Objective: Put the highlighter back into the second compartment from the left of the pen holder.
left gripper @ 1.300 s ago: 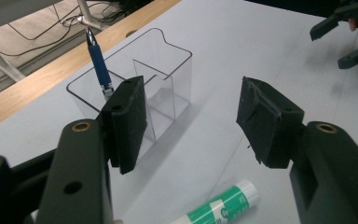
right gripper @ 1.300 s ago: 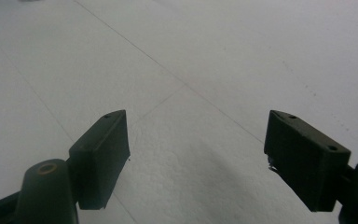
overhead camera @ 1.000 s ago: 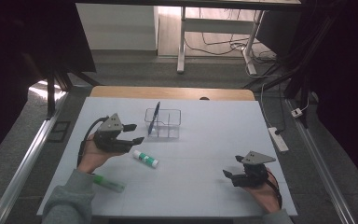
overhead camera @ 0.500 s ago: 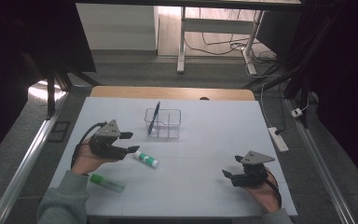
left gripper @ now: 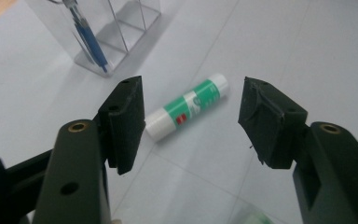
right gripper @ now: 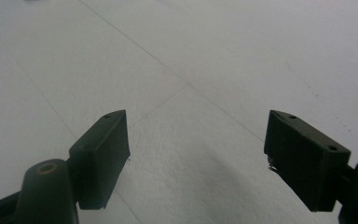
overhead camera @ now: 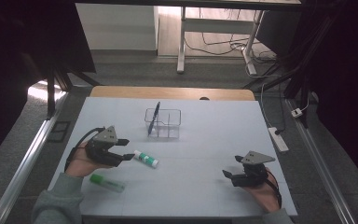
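Down and back toward the person comes the left hand-held gripper (overhead camera: 127,148), away from the clear organizer (overhead camera: 163,123) where it sat a second ago, and now it lines up on the glue stick (overhead camera: 146,159) lying on the worktop (overhead camera: 205,140). Jaws stand wide, nothing between the pads; in the left gripper view the glue stick (left gripper: 188,106) lies flat just beyond the open tips, white cap end nearest, not touched.

Over on the other side, the right hand-held gripper (overhead camera: 231,167) has not budged. It rests low on the worktop, jaws spread wide over bare surface, holding nothing.

Progress, as I read it: a blue pen (overhead camera: 154,118) already stands in the organizer, leaning in its left compartment, so one item looks put away. Left to go are the glue stick and a green marker (overhead camera: 106,182) lying beside the left forearm. The grasp itself has not begun.

Hard to make out: the print on the glue stick's label is too blurred to read, and the marker is a cut-off green smear at the bottom edge of the left gripper view.
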`<state>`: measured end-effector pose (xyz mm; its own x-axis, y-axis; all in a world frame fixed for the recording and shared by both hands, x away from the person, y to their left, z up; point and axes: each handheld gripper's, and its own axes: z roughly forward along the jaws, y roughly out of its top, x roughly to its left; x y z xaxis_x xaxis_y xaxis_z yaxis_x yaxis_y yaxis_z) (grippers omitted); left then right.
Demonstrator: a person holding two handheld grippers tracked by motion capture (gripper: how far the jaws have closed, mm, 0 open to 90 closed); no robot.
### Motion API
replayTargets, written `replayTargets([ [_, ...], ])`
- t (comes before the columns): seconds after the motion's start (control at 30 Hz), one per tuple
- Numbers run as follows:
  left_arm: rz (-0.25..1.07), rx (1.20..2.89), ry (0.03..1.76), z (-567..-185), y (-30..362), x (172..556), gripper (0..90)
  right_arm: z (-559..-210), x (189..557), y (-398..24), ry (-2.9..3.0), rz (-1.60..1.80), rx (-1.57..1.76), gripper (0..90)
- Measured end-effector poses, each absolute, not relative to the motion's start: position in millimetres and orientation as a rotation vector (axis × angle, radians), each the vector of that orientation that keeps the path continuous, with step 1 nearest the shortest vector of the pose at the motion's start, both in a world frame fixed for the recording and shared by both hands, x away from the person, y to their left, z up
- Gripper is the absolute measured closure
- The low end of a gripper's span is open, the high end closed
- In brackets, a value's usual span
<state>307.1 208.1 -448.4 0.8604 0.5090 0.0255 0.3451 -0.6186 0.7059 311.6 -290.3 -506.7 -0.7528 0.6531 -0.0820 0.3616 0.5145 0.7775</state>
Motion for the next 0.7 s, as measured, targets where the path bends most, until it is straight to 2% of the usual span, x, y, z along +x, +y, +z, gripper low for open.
replayTargets([
  [0.43,0.211,2.412,0.541,-454,224,293,40.2,-508,312,-290,2.399,1.099,0.846,21.8],
  [0.7,0.200,2.413,0.509,-453,233,285,40.5,-507,311,-290,2.392,1.108,0.839,22.0],
])
